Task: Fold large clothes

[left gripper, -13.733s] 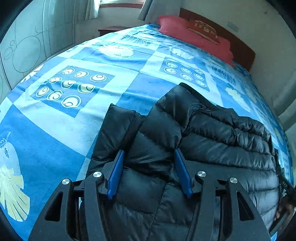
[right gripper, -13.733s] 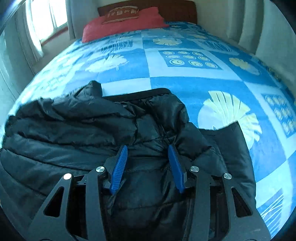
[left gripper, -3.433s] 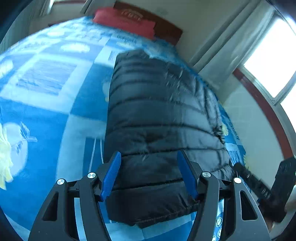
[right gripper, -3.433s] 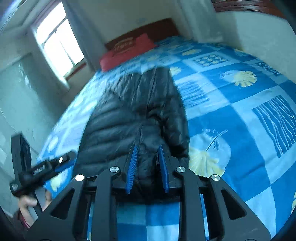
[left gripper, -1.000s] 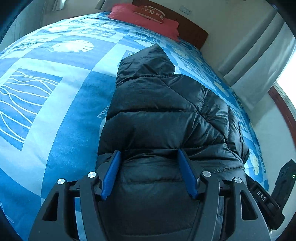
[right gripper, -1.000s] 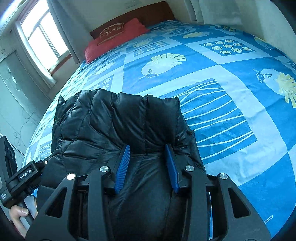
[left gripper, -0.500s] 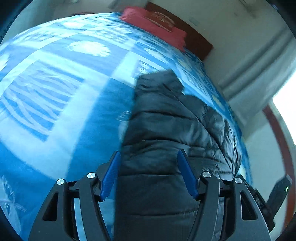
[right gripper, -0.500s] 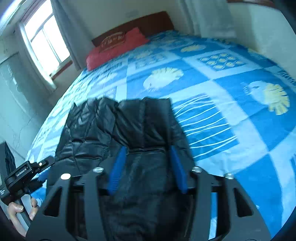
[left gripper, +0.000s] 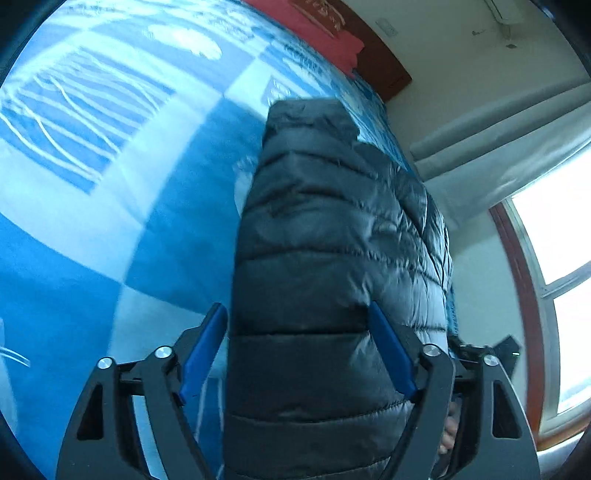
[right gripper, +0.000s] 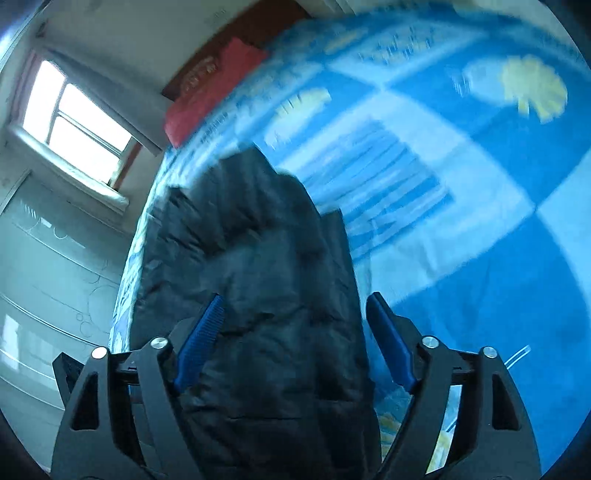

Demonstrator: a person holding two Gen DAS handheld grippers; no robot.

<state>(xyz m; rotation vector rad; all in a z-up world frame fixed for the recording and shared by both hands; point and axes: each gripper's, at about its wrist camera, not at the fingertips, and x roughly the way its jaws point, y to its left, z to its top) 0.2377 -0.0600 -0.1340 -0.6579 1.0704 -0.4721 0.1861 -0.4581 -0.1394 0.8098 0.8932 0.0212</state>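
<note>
A black quilted puffer jacket [left gripper: 332, 240] lies folded into a long narrow bundle on the blue patterned bedspread [left gripper: 92, 184]. My left gripper [left gripper: 297, 334] is open above the jacket's near end, its blue fingers either side of the bundle. In the right wrist view the same jacket [right gripper: 251, 258] fills the middle, and my right gripper [right gripper: 295, 325] is open over its near end, fingers spread wide. Neither gripper holds fabric. The right view is motion-blurred.
A red pillow [left gripper: 317, 26] and a wooden headboard [left gripper: 388, 70] are at the far end of the bed. Curtains [left gripper: 498, 140] and a window [left gripper: 554, 258] are on one side, a second window [right gripper: 70, 114] and a glass wardrobe door [right gripper: 44, 280] on the other.
Both grippers have pulled back and tilted away from the jacket. The right gripper's fingers have spread wider. The jacket stays folded on the bed.
</note>
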